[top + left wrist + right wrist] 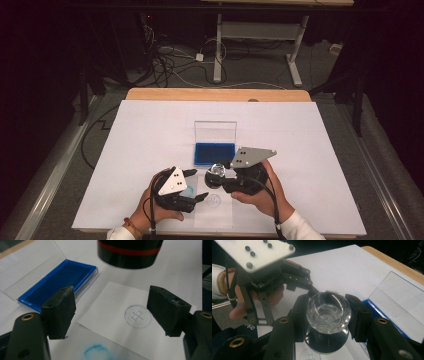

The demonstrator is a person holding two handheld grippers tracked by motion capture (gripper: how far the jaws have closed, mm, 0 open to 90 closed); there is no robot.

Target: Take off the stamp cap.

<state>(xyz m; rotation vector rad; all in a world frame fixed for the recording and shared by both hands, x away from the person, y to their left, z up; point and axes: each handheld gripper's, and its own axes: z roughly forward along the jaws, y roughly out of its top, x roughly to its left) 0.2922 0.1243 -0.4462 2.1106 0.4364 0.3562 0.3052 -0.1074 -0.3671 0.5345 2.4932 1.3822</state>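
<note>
So the right gripper [327, 315] has its jaws clamped on a stamp [327, 312] with a clear faceted knob, held in the air just in front of the blue ink pad [214, 154], whose clear lid stands open. The left gripper [112, 312] has its jaws spread with nothing between them, low over a paper slip [120, 315] near the pad. The slip carries a round blue imprint [137, 316].
</note>
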